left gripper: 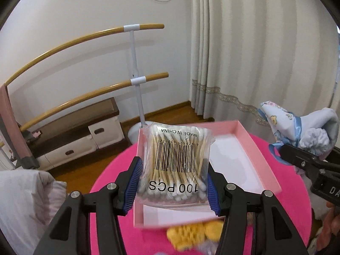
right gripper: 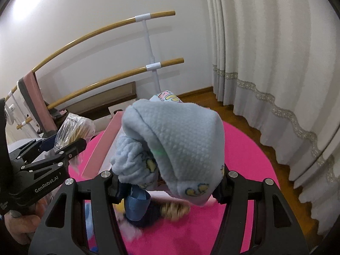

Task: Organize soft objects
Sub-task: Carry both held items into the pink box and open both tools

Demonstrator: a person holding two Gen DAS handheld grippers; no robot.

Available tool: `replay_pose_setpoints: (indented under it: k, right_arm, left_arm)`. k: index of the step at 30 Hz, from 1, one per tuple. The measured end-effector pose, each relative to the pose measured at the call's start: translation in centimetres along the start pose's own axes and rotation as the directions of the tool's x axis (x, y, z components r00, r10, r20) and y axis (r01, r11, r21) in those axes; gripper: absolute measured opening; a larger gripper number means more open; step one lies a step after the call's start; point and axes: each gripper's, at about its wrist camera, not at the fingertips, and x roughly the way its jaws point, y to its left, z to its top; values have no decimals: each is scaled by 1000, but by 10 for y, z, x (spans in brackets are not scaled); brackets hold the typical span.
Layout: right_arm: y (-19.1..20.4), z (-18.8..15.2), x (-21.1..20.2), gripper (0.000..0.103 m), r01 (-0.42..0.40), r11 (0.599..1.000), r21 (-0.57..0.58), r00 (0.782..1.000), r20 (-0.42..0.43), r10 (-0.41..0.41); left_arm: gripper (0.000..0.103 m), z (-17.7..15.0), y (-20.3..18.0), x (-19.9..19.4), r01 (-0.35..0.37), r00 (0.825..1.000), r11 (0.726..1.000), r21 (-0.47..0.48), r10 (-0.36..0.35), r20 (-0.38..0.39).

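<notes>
A clear bag of cotton swabs (left gripper: 176, 161) with a barcode sits between the blue pads of my left gripper (left gripper: 173, 166), which is shut on it above the open pink box (left gripper: 261, 148). The box stands on a round pink table (left gripper: 110, 170), and its white inside shows beside the bag. My right gripper (right gripper: 167, 182) is shut on a bunched light blue fleece cloth (right gripper: 176, 144) with yellow duck prints. That cloth (left gripper: 314, 127) and right gripper (left gripper: 297, 159) hang at the box's right side. In the right wrist view, the left gripper (right gripper: 63, 146) holds the bag (right gripper: 72, 129) at the left.
A yellow fuzzy item (left gripper: 191, 235) lies blurred on the table before the box, beside a dark blue fabric piece (right gripper: 136, 206). A wooden double barre (left gripper: 136, 80) and low cabinet (left gripper: 74, 136) stand behind. Curtains (right gripper: 276, 74) hang right, and white bedding (left gripper: 25, 199) lies left.
</notes>
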Motion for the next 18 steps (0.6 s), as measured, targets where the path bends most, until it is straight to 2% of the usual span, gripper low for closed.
replay_pose_setpoints:
  k: [6,12,18]
  right_arm:
    - [-4,32,58,57,19,1000,-2,997,-75,-19]
    - [-5,40,100,57,35,999,-16,987,-157,-37]
    - [-11,38,126,58,53,998,-24,974,-220,-57]
  left_arm:
    - [52,34,-21,68,-35,999,999,-2,35,-37]
    - [52,64,-29,135,-3,994,1000,-3,3,-107]
    - [54,87,-25,178,24,987,1000,15,-22,-158]
